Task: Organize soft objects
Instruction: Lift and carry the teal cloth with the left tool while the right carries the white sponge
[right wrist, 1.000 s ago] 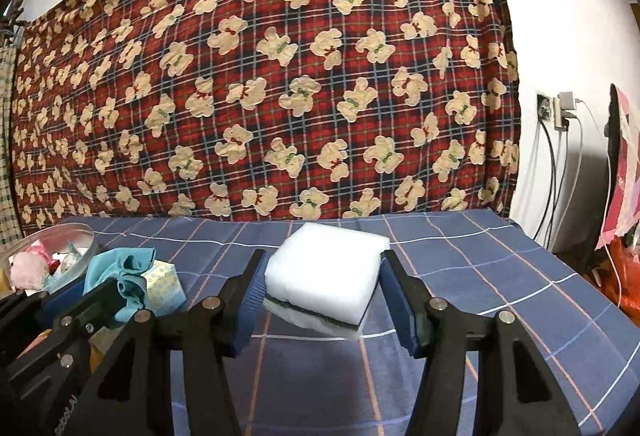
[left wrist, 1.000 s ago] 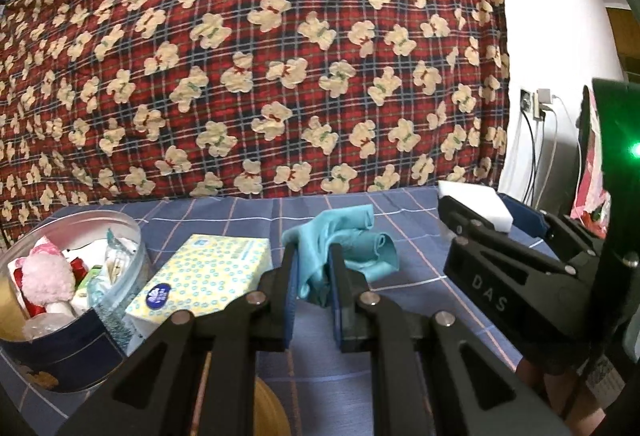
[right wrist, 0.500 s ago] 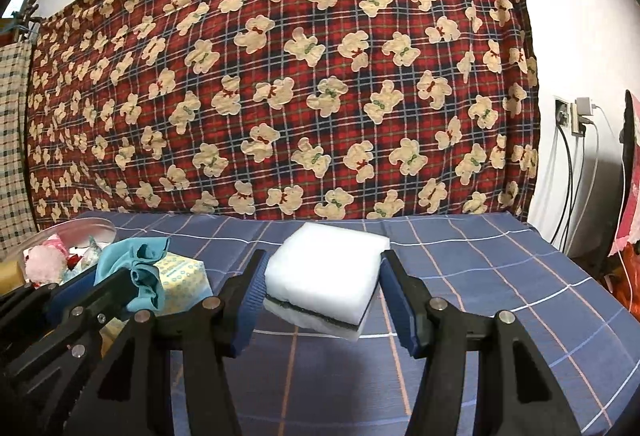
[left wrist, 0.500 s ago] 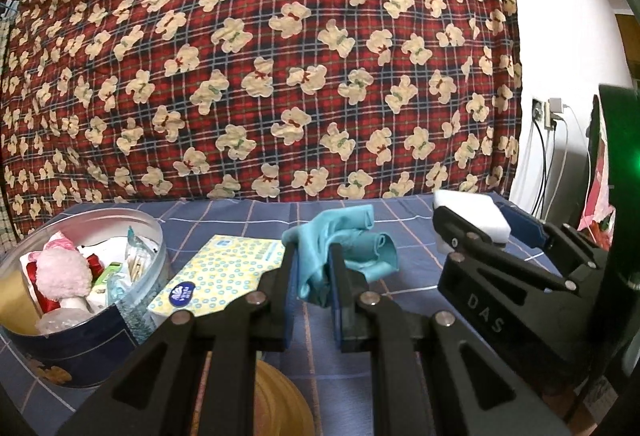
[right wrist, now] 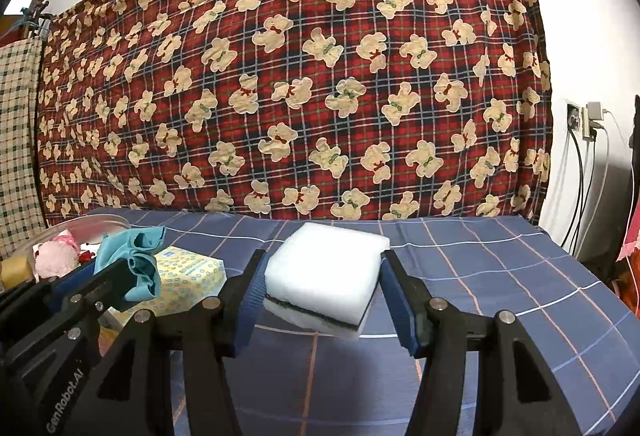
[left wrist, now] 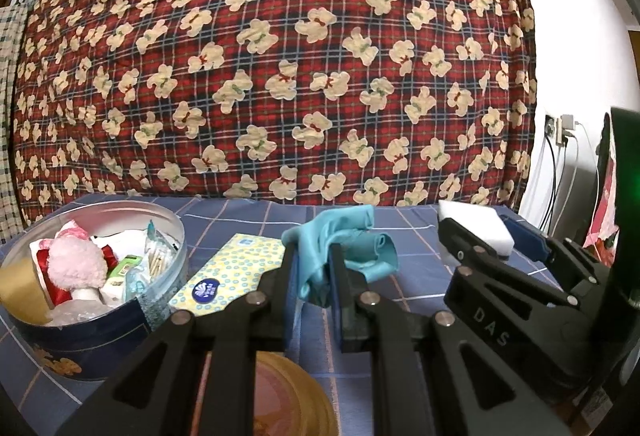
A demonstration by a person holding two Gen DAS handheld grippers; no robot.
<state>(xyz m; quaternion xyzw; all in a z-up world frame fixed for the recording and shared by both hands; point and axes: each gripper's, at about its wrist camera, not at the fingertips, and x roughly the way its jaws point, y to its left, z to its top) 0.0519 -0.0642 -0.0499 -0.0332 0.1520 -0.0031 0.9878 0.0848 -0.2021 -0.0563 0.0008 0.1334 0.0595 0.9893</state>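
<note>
My left gripper is shut on a crumpled teal cloth, held above the blue checked tablecloth. In the right wrist view the same teal cloth hangs at the left, pinched in the left gripper. My right gripper is shut on a white sponge block with a dark bottom layer, lifted off the table. The left wrist view shows that sponge at the right, between the right gripper's blue pads.
A round blue tin at the left holds a pink plush toy and small packets. A yellow tissue pack lies beside it. A tan roll sits under my left gripper. A bear-print blanket hangs behind; cables run down the right wall.
Both views have tilted slightly, showing more of the blanket and table. Both grips are unchanged, cloth and sponge still held.
</note>
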